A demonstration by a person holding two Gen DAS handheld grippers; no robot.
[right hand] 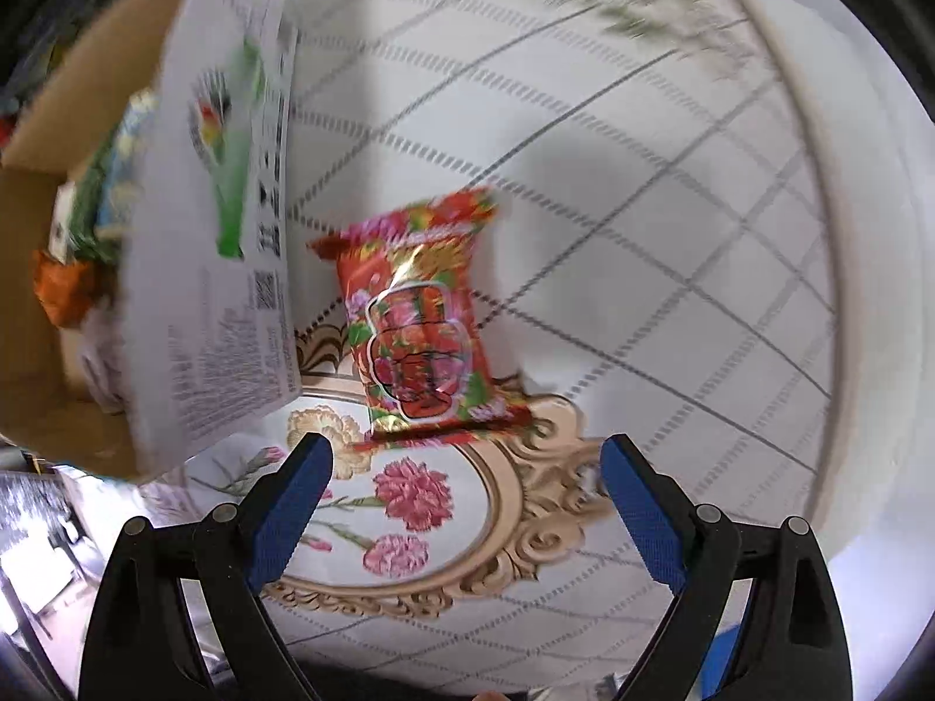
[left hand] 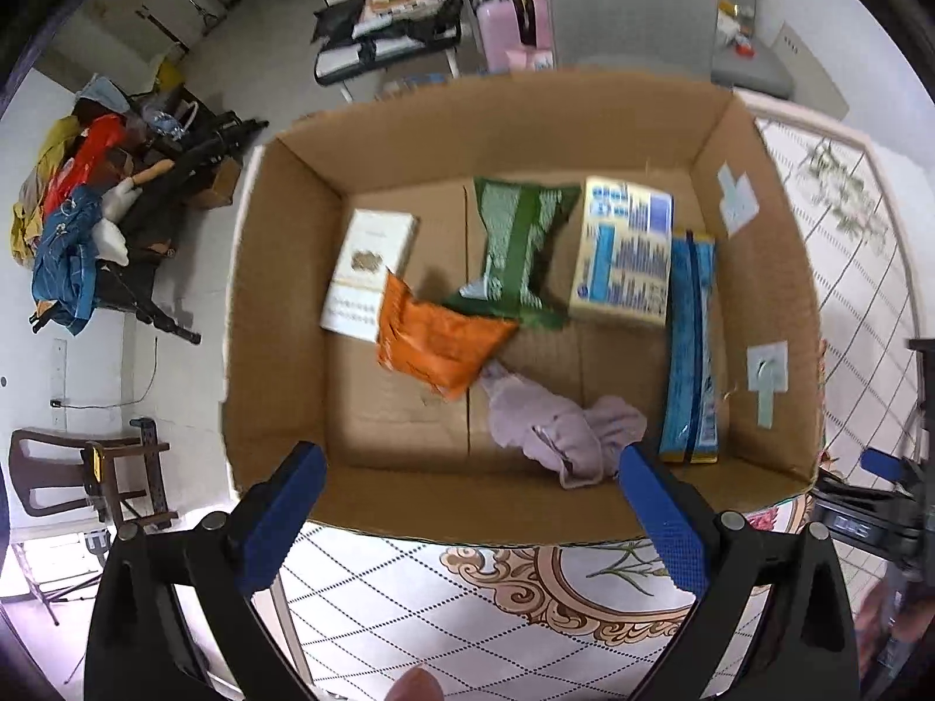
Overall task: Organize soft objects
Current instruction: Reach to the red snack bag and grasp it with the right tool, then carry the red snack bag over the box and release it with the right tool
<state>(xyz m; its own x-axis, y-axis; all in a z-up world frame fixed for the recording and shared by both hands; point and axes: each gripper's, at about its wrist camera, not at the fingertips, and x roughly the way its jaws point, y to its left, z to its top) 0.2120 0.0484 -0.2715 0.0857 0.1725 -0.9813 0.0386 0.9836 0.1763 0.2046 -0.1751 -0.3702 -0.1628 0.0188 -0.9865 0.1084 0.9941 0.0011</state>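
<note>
1. Your left gripper point(left hand: 473, 517): jaws wide, nothing between them, hovering over the near wall of the box point(left hand: 280, 315).
2. Your right gripper point(right hand: 467, 505): jaws wide, empty, above the table point(right hand: 672, 292), with the red packet point(right hand: 418, 321) just ahead of its fingertips.
3. Box contents, far end: white carton point(left hand: 368, 274) at left, green packet point(left hand: 517, 245) mid, blue-and-cream carton point(left hand: 625, 251) at right.
4. Box, right wall: a long blue pack point(left hand: 689, 350) lies along it.
5. Box, middle: orange packet point(left hand: 438, 342), overlapping the white carton and the green packet.
6. Box, near end: lilac cloth point(left hand: 561, 426), crumpled, touching the orange packet.
7. Red packet: on the table, just beside the box's outer wall, blurred.
</note>
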